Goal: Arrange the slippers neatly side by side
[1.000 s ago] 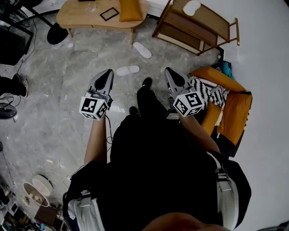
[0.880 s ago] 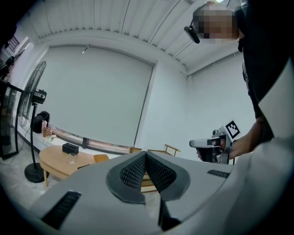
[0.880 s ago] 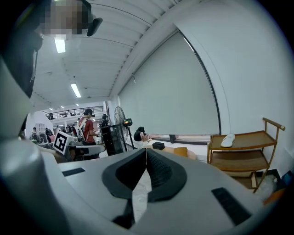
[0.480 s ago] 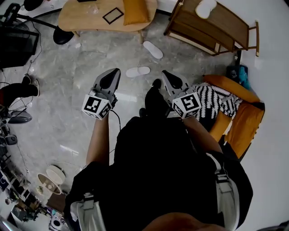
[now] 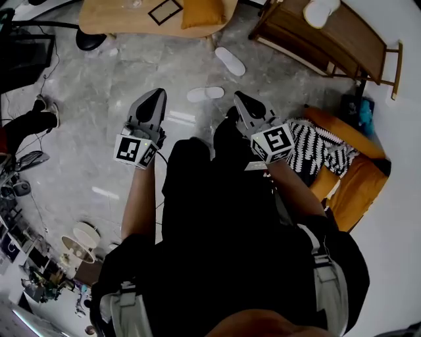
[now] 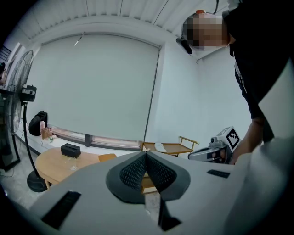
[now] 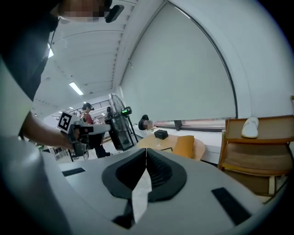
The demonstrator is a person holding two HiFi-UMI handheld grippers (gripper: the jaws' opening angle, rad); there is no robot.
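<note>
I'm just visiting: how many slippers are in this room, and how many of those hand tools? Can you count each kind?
Slippers on the floor: 2, near slipper and far slipper
Slippers on the wooden rack: 1, rack slipper
Hand tools: 2, left gripper and right gripper
Total: 5
</note>
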